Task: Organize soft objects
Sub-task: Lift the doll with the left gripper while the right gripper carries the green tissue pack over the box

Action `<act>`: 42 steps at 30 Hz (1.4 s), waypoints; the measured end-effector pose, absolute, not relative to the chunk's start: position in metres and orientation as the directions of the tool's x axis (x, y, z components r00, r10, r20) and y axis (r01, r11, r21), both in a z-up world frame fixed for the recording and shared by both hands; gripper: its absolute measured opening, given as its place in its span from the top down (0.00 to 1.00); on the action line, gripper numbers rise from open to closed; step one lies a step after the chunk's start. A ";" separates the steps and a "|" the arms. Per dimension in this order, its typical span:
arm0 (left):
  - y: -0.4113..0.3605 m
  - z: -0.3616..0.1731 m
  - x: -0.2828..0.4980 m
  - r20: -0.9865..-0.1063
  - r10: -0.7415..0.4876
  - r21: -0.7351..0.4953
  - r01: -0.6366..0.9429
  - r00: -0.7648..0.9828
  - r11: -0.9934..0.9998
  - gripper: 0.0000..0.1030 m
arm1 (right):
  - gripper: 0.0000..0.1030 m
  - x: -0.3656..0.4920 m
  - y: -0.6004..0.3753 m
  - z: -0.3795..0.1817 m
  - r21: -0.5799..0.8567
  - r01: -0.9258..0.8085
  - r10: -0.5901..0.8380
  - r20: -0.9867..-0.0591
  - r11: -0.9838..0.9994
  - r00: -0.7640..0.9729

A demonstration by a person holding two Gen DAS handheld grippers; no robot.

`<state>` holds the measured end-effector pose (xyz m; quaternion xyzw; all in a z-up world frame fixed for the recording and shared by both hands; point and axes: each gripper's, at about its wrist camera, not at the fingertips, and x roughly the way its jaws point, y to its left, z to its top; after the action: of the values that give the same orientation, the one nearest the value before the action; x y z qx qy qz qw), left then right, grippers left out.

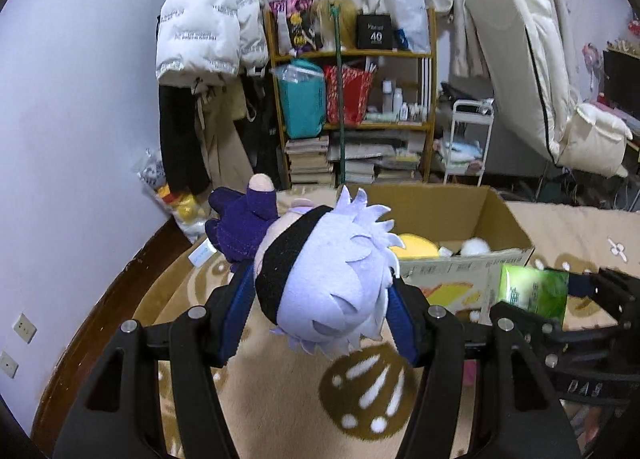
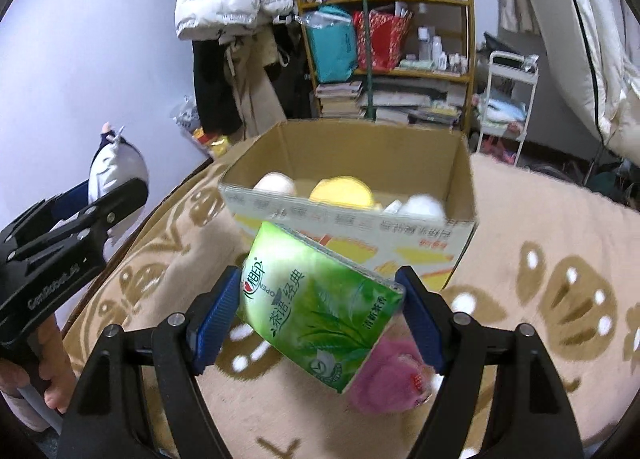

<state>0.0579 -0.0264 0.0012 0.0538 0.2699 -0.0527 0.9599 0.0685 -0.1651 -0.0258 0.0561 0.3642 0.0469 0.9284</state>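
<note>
Left hand-held gripper [image 1: 320, 299] clamps one plush doll [image 1: 324, 283]; right [image 2: 320, 311] clamps one tissue pack [image 2: 316, 311]; box [image 2: 424, 243] holds maybe four toys.

White puffer jacket [image 1: 210, 19] hangs beside cluttered wooden shelf [image 1: 352, 55].

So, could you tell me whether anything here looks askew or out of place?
Only mildly. The green tissue pack sits tilted in the right gripper, one corner lower. A pink plush item lies on the blanket outside the cardboard box. The plush doll is clamped by its head in the left gripper.
</note>
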 end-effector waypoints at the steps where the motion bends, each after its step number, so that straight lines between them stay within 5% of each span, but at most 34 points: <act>1: -0.028 0.003 0.059 -0.511 -0.074 0.074 0.130 0.856 0.989 0.42 | 0.21 0.071 -0.167 -0.023 0.128 -0.046 0.121 -0.667 0.991 0.735; 23: -0.074 0.014 0.113 -0.435 -0.148 0.141 0.230 0.888 0.963 0.42 | 0.20 0.122 -0.221 0.012 0.096 -0.005 0.061 -0.588 0.995 0.807; 42: -0.087 -0.022 0.147 -0.488 -0.193 0.103 0.276 0.851 0.956 0.41 | 0.20 0.148 -0.221 -0.017 0.139 -0.002 0.081 -0.561 0.990 0.824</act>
<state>0.1468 -0.0869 -0.0219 0.0846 0.2440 -0.1223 0.9583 0.1484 -0.2207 -0.0166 0.0664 0.2961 0.0219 0.9526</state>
